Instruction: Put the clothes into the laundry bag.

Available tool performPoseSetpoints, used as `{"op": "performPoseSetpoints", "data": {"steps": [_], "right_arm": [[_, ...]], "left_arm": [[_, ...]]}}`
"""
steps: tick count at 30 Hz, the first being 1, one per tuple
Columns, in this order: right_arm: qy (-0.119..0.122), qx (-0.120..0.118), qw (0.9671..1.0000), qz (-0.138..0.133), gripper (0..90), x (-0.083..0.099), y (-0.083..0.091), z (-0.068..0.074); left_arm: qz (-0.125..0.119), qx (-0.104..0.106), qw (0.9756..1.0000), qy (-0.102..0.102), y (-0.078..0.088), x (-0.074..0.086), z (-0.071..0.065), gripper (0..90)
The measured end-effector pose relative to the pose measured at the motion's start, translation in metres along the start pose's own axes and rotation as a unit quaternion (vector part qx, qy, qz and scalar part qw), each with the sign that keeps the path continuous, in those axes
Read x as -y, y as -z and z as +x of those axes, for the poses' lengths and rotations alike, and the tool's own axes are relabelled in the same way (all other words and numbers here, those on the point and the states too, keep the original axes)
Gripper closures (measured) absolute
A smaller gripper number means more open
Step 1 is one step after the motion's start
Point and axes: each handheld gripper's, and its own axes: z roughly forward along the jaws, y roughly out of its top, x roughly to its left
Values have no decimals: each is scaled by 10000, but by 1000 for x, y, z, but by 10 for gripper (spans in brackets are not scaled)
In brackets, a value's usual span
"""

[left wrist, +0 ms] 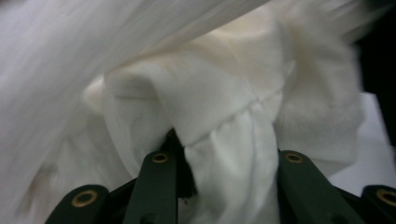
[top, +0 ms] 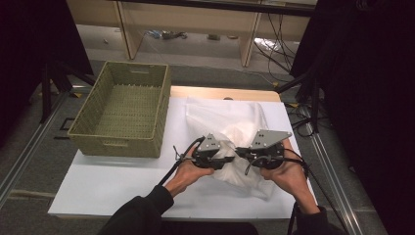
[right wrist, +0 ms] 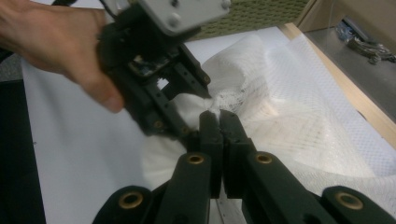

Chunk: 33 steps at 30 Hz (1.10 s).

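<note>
Right tongs (right wrist: 218,122): jaws seen pressed flat together on a pinch of the white cloth (right wrist: 289,98), which is held.
Left tongs (left wrist: 224,163): jaws stand partly apart, with a thick fold of the cloth (left wrist: 219,107) bunched between them; whether the pads press on it cannot be told. In the right gripper view the left tongs (right wrist: 187,100) are seen pushed into the same bunch, just beside the right tongs.
Cloth, place: (top: 230,129) spread and rumpled on the white bench (top: 98,188), to the right of the basket (top: 122,110), apart from it; its near part is lifted into a bunch between the two tongs.
Handling: judged light, soft and limp; it should sag and slip from a shallow pinch, and the open weave could snag.
Where to grip: a hem or doubled fold is judged best, taken deep between the pads.
Basket: woven, green, nothing seen inside.
</note>
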Motion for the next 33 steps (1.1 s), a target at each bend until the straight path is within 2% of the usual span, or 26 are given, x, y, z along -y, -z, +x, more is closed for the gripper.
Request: {"op": "performPoseSetpoints", "data": {"steps": [1, 3, 4, 5, 7, 9, 11, 13, 15, 16, 17, 20, 22, 23, 24, 26, 28, 29, 31, 33], "right_arm": [[-25, 10, 10000, -11, 900, 0, 2, 0], [-20, -34, 10000, -15, 900, 1, 3, -2], [-107, -3, 9999, -41, 900, 1, 4, -1], [-68, -85, 9999, -28, 900, 2, 5, -2], [-21, -63, 10000, -12, 900, 2, 4, -1], [-8, -74, 10000, 61, 900, 3, 3, -1], [-34, -59, 9999, 119, 900, 5, 2, -2], [-50, -34, 9999, 121, 900, 7, 0, -3], [-92, -7, 9999, 139, 900, 8, 0, -4], [-52, 42, 9999, 139, 900, 8, 0, -5], [-80, -13, 9999, 133, 900, 8, 0, -5], [-51, -3, 9999, 120, 900, 7, 0, -5], [-67, -6, 9999, 126, 900, 7, 0, -5], [-89, 1, 9999, 134, 900, 7, 0, -5], [-103, -2, 9999, 132, 900, 6, 0, -4], [-86, 6, 9999, 129, 900, 6, 0, -4], [-100, 1, 9999, 133, 900, 6, 0, -5], [-98, -8, 9999, 132, 900, 6, 0, -5], [-102, -6, 9999, 131, 900, 7, 0, -6], [-141, 15, 9998, 139, 900, 7, -1, -5]], "left_arm": [[15, -28, 9998, -200, -3, -3, -2, 700], [195, -189, 9996, -81, -11, -3, 3, 700], [233, -338, 9990, 174, -16, -1, 8, 697], [238, -531, 9967, 565, -21, 2, 13, 688], [286, -738, 9926, 919, -25, 7, 25, 636], [310, -757, 9903, 1122, -23, 7, 31, 568], [369, -720, 9898, 1174, -19, 6, 32, 491], [562, -541, 9905, 1129, -8, 4, 31, 397], [611, -590, 9906, 1069, 5, 3, 29, 317], [634, -557, 9912, 1019, 14, 3, 27, 294], [662, -546, 9916, 972, 22, 4, 26, 273], [700, -600, 9922, 844, 47, 8, 21, 223], [904, -642, 9901, 864, 57, 12, 20, 247], [948, -652, 9905, 751, 61, 14, 21, 244], [927, -711, 9904, 744, 64, 15, 21, 251], [848, -803, 9891, 892, 68, 18, 25, 362], [1062, -1061, 9845, 907, 70, 20, 30, 455], [1034, -1001, 9853, 918, 68, 21, 32, 502], [966, -767, 9873, 1000, 60, 22, 31, 514], [1170, -570, 9874, 901, 46, 22, 27, 489]]}}
